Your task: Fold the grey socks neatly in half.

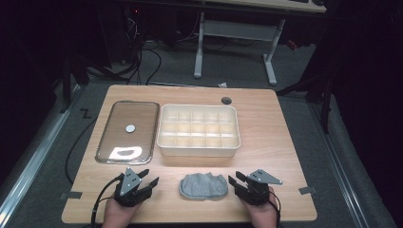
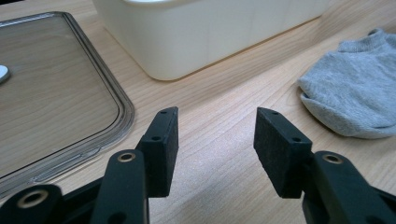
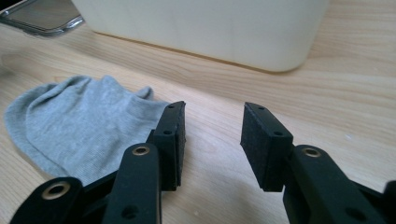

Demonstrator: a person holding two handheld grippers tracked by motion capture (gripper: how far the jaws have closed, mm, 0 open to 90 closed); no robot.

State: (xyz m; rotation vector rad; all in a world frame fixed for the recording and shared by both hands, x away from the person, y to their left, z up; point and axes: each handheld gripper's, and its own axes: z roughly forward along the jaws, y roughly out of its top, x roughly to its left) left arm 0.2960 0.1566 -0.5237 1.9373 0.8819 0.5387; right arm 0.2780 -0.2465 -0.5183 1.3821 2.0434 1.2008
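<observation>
A crumpled grey sock (image 1: 203, 186) lies on the wooden table near its front edge, between the two hands. My left gripper (image 1: 148, 178) rests on the table to the sock's left, jaws open and empty; in the left gripper view (image 2: 215, 135) the sock (image 2: 355, 91) lies off to the right. My right gripper (image 1: 236, 179) sits just right of the sock, also open and empty; in the right gripper view (image 3: 212, 135) the sock (image 3: 84, 126) spreads out at the left, beside the left jaw.
A cream divided storage box (image 1: 198, 129) stands behind the sock at mid-table. A clear lid (image 1: 127, 130) with a small white disc lies flat to its left. A cable hole (image 1: 226, 100) is at the table's back edge.
</observation>
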